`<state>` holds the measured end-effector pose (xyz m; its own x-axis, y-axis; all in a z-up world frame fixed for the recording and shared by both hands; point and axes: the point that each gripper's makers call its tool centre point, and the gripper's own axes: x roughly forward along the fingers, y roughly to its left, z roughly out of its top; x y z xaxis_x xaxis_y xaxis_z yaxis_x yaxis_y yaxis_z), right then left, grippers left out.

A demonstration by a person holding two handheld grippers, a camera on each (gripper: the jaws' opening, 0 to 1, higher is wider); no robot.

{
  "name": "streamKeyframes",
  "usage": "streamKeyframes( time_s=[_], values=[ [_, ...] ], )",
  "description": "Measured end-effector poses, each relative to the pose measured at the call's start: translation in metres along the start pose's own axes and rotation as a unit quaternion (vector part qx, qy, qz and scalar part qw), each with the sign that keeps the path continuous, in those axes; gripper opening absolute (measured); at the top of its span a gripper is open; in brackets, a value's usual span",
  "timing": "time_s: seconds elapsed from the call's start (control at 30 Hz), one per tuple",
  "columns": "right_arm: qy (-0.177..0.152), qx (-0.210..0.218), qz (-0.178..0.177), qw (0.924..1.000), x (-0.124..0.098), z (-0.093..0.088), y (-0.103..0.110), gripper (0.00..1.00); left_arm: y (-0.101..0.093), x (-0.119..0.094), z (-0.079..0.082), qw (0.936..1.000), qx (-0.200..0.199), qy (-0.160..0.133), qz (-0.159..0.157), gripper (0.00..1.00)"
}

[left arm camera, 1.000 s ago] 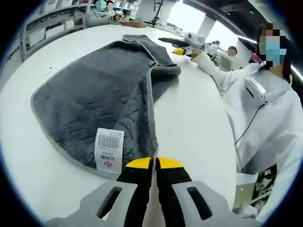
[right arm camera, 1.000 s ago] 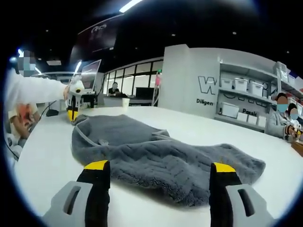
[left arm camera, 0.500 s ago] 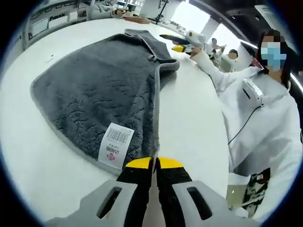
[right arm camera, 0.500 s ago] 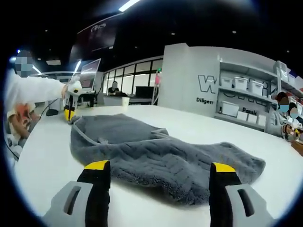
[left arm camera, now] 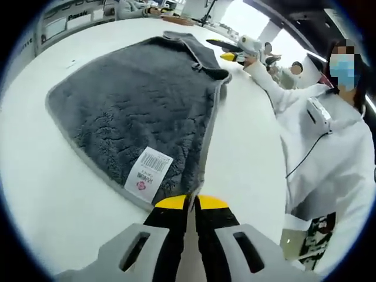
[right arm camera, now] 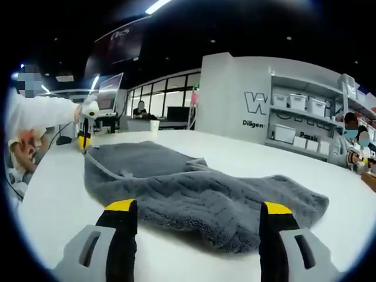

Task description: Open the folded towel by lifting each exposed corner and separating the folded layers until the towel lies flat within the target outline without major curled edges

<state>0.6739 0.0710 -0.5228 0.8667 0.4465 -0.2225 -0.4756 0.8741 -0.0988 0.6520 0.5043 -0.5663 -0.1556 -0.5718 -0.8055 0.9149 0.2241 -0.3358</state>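
Towel spread on white table, shelving behind.

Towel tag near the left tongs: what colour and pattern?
White tag with a black barcode and small red mark; left gripper view.

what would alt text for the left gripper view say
The left gripper, jaws shut, pinches the near corner of a grey towel spread on a white table, a white barcode label beside the jaws. The right gripper sits beyond the towel's far end.
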Motion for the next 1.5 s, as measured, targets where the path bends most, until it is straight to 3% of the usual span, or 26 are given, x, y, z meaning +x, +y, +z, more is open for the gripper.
streamKeyframes(
  time_s=[0.33, 0.53, 0.67, 0.83, 1.03, 1.17, 1.27, 1.37, 1.43, 1.5],
  values=[
    [0.000, 0.003, -0.002, 1.0000, 0.000, 0.000, 0.000, 0.85, -0.005, -0.007, -0.007, 0.9998, -0.009, -0.002, 0.018, 0.06],
    [0.002, 0.004, -0.002, 1.0000, -0.001, -0.001, 0.000, 0.85, -0.009, -0.017, -0.002, 0.9994, 0.002, -0.010, 0.033, 0.08],
    [0.001, 0.005, -0.003, 1.0000, -0.001, 0.000, -0.001, 0.85, -0.021, -0.028, 0.012, 0.9981, 0.022, -0.035, 0.046, 0.11],
    [0.001, 0.006, -0.004, 1.0000, -0.001, 0.000, -0.002, 0.85, -0.026, -0.051, 0.040, 0.9899, 0.053, -0.102, 0.083, 0.22],
    [0.000, 0.007, -0.005, 1.0000, -0.001, 0.000, -0.004, 0.85, -0.020, -0.073, 0.073, 0.9662, 0.082, -0.199, 0.142, 0.36],
    [0.004, 0.010, -0.009, 0.9999, 0.000, -0.003, -0.007, 0.85, -0.015, -0.079, 0.087, 0.9506, 0.101, -0.233, 0.179, 0.40],
    [0.004, 0.012, -0.012, 0.9999, -0.001, -0.003, -0.009, 0.85, -0.011, -0.087, 0.102, 0.9352, 0.109, -0.284, 0.181, 0.44],
    [0.002, 0.013, -0.016, 0.9998, -0.001, -0.003, -0.012, 0.85, -0.003, -0.089, 0.111, 0.9226, 0.104, -0.317, 0.193, 0.54],
    [0.005, 0.014, -0.022, 0.9996, -0.001, -0.005, -0.015, 0.85, 0.011, -0.092, 0.118, 0.9061, 0.104, -0.336, 0.234, 0.63],
    [0.009, 0.017, -0.029, 0.9994, -0.001, -0.009, -0.020, 0.85, 0.019, -0.089, 0.125, 0.8909, 0.092, -0.364, 0.256, 0.78]
  ],
)
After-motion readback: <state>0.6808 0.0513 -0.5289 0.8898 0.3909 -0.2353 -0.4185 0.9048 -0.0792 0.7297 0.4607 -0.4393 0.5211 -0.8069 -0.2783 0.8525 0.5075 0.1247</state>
